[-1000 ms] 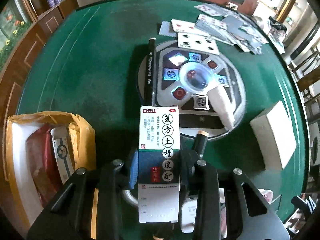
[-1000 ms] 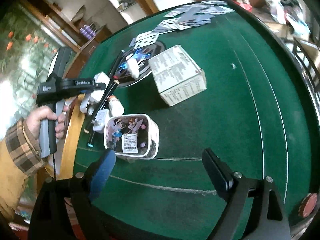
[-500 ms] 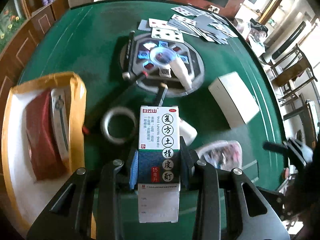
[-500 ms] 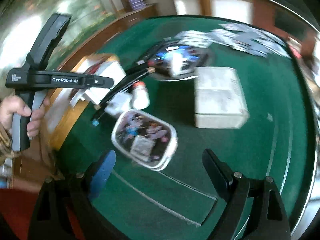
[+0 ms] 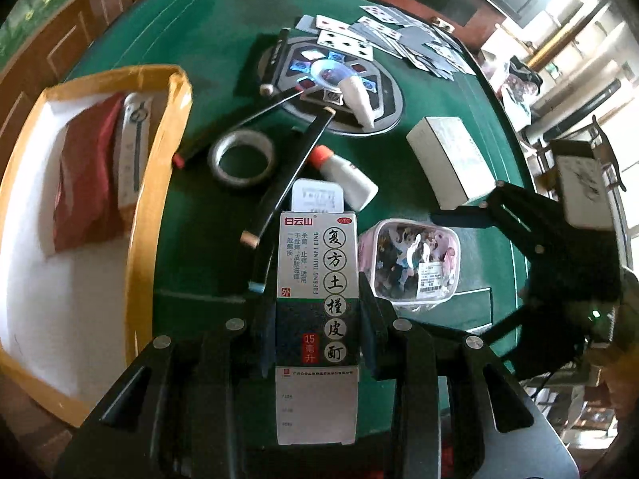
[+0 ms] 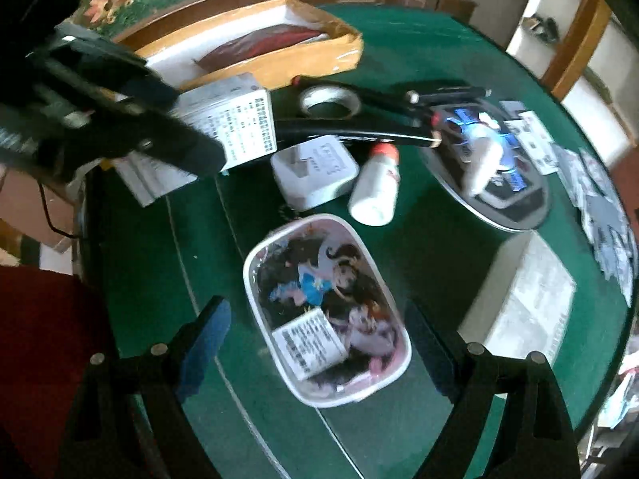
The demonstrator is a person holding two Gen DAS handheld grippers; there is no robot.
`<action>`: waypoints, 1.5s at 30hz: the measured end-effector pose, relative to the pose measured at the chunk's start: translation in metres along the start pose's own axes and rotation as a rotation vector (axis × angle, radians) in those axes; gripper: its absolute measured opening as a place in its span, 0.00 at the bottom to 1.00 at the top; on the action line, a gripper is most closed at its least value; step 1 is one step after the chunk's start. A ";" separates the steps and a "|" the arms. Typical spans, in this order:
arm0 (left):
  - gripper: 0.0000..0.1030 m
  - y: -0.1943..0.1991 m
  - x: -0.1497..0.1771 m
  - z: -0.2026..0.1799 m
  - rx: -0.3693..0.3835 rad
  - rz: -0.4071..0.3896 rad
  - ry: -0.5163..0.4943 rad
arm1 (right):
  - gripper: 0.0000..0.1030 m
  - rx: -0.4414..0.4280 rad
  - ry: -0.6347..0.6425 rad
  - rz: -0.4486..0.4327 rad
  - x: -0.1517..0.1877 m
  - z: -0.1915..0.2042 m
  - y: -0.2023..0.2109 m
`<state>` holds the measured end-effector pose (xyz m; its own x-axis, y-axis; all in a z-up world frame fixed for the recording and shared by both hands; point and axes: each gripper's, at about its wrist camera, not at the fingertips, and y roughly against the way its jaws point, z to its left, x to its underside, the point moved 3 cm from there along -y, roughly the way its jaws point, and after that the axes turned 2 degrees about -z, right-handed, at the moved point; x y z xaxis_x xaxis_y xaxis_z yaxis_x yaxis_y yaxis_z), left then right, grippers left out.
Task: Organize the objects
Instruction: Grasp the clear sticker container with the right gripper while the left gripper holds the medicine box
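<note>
My left gripper [image 5: 317,299] is shut on a white and green medicine box [image 5: 317,263], held upright above the green table near its front edge. From the right wrist view, the same box [image 6: 239,119] shows in that gripper [image 6: 120,111] at the upper left. My right gripper [image 6: 317,331] stands open, its fingers straddling a clear cartoon pouch [image 6: 327,311] that lies flat on the felt. They hang apart from the pouch, not pressing it. A yellow-edged cardboard box [image 5: 175,92] at the left holds a red packet [image 5: 88,171] and a white tube [image 5: 131,147].
Between the box and the pouch [image 5: 411,263] lie a tape roll [image 5: 241,157], black pens [image 5: 291,167], a red-capped white bottle [image 5: 347,179] and a flat white case [image 5: 317,197]. Further back are a white carton [image 5: 449,159], a round console [image 5: 331,80] and scattered playing cards [image 5: 383,40].
The left gripper has drawn back toward the table's near side, still holding the medicine box. The right gripper has rolled and come over the cartoon pouch, its jaws staying wide.
</note>
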<state>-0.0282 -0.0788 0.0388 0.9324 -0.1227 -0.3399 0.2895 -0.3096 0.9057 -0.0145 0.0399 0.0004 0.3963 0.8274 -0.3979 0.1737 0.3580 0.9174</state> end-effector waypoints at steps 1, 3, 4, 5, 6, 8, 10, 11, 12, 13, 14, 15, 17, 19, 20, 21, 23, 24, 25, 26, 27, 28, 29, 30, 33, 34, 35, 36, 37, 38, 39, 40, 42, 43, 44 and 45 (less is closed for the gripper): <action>0.32 0.001 0.002 0.001 0.000 0.000 0.011 | 0.86 -0.008 0.000 0.004 -0.001 0.001 -0.003; 0.32 0.001 0.006 0.004 0.002 0.001 0.032 | 0.86 0.002 0.014 0.024 0.000 0.001 -0.011; 0.32 0.001 0.007 0.005 -0.001 0.001 0.041 | 0.79 0.004 0.014 0.032 0.001 0.000 -0.014; 0.32 0.001 0.008 0.006 -0.004 0.000 0.049 | 0.79 0.003 0.002 0.038 0.002 -0.002 -0.016; 0.32 0.001 0.009 0.006 -0.005 -0.003 0.057 | 0.79 0.002 -0.010 0.031 0.003 -0.002 -0.015; 0.32 0.002 0.010 0.007 -0.005 -0.008 0.070 | 0.79 0.025 -0.043 0.026 0.005 -0.004 -0.014; 0.32 0.001 0.011 0.005 -0.016 -0.011 0.078 | 0.79 0.055 -0.077 0.010 0.008 -0.005 -0.013; 0.32 0.000 0.011 0.005 -0.023 -0.011 0.079 | 0.79 0.084 -0.114 -0.003 0.011 -0.005 -0.012; 0.32 0.000 0.011 0.004 -0.026 -0.011 0.079 | 0.78 0.102 -0.141 -0.013 0.013 -0.004 -0.011; 0.32 -0.001 0.011 0.003 -0.035 -0.009 0.076 | 0.78 0.116 -0.170 -0.022 0.015 -0.003 -0.010; 0.32 -0.001 0.011 0.002 -0.046 -0.008 0.071 | 0.78 0.123 -0.205 -0.034 0.017 -0.002 -0.008; 0.32 -0.001 0.011 0.000 -0.062 -0.009 0.061 | 0.77 0.122 -0.243 -0.051 0.019 -0.001 -0.005; 0.32 0.000 0.010 -0.001 -0.073 -0.010 0.051 | 0.77 0.109 -0.322 -0.081 0.024 -0.001 0.000; 0.32 0.001 0.009 -0.004 -0.092 -0.012 0.039 | 0.77 0.096 -0.371 -0.096 0.026 -0.003 0.004; 0.32 0.002 0.008 -0.004 -0.099 -0.013 0.033 | 0.77 0.088 -0.392 -0.102 0.028 -0.004 0.006; 0.32 0.003 0.008 -0.005 -0.107 -0.014 0.027 | 0.77 0.085 -0.400 -0.104 0.030 -0.001 0.009; 0.32 0.005 0.007 -0.006 -0.123 -0.015 0.017 | 0.77 0.082 -0.413 -0.114 0.033 -0.001 0.014; 0.32 0.006 0.007 -0.007 -0.131 -0.016 0.014 | 0.77 0.078 -0.421 -0.115 0.033 -0.003 0.015; 0.32 0.008 0.006 -0.007 -0.141 -0.017 0.014 | 0.77 0.069 -0.431 -0.116 0.033 -0.004 0.016; 0.32 0.009 0.006 -0.007 -0.151 -0.017 0.013 | 0.77 0.059 -0.444 -0.121 0.033 -0.005 0.018; 0.32 0.011 0.005 -0.007 -0.158 -0.019 0.007 | 0.77 0.052 -0.450 -0.122 0.033 -0.006 0.019; 0.32 0.014 0.005 -0.008 -0.169 -0.024 -0.005 | 0.77 0.048 -0.452 -0.123 0.033 -0.005 0.020; 0.32 0.015 0.005 -0.008 -0.176 -0.029 -0.014 | 0.77 0.052 -0.446 -0.123 0.032 -0.004 0.021; 0.32 0.017 0.004 -0.007 -0.184 -0.035 -0.029 | 0.77 0.057 -0.440 -0.122 0.032 -0.002 0.022; 0.32 0.020 0.003 -0.005 -0.189 -0.040 -0.068 | 0.77 0.080 -0.451 -0.116 0.029 0.002 0.025; 0.32 0.021 0.002 -0.003 -0.189 -0.041 -0.089 | 0.77 0.085 -0.466 -0.119 0.027 0.002 0.026; 0.32 0.021 0.001 -0.002 -0.191 -0.042 -0.110 | 0.77 0.089 -0.493 -0.130 0.026 0.004 0.029; 0.32 0.023 0.000 0.000 -0.193 -0.043 -0.130 | 0.77 0.095 -0.516 -0.139 0.024 0.004 0.031; 0.32 0.024 -0.001 0.003 -0.192 -0.041 -0.156 | 0.77 0.102 -0.543 -0.147 0.023 0.005 0.032; 0.32 0.026 -0.001 0.004 -0.191 -0.041 -0.168 | 0.77 0.110 -0.590 -0.154 0.022 0.006 0.033; 0.32 0.029 -0.002 0.007 -0.188 -0.042 -0.182 | 0.77 0.111 -0.627 -0.158 0.020 0.007 0.034; 0.32 0.032 -0.002 0.011 -0.185 -0.045 -0.197 | 0.77 0.108 -0.667 -0.167 0.019 0.008 0.034; 0.32 0.036 -0.003 0.019 -0.180 -0.047 -0.221 | 0.77 0.108 -0.724 -0.180 0.016 0.013 0.035; 0.32 0.038 -0.003 0.022 -0.176 -0.046 -0.234 | 0.77 0.116 -0.742 -0.182 0.014 0.016 0.035; 0.32 0.039 -0.002 0.025 -0.174 -0.048 -0.256 | 0.77 0.128 -0.759 -0.188 0.012 0.019 0.036; 0.32 0.039 -0.002 0.027 -0.178 -0.052 -0.271 | 0.77 0.138 -0.775 -0.198 0.010 0.023 0.037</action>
<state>-0.0242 -0.1162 0.0682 0.8310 -0.3648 -0.4199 0.3903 -0.1554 0.9075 0.0168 0.0515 0.0304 0.8498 0.2014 -0.4872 0.3952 0.3682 0.8416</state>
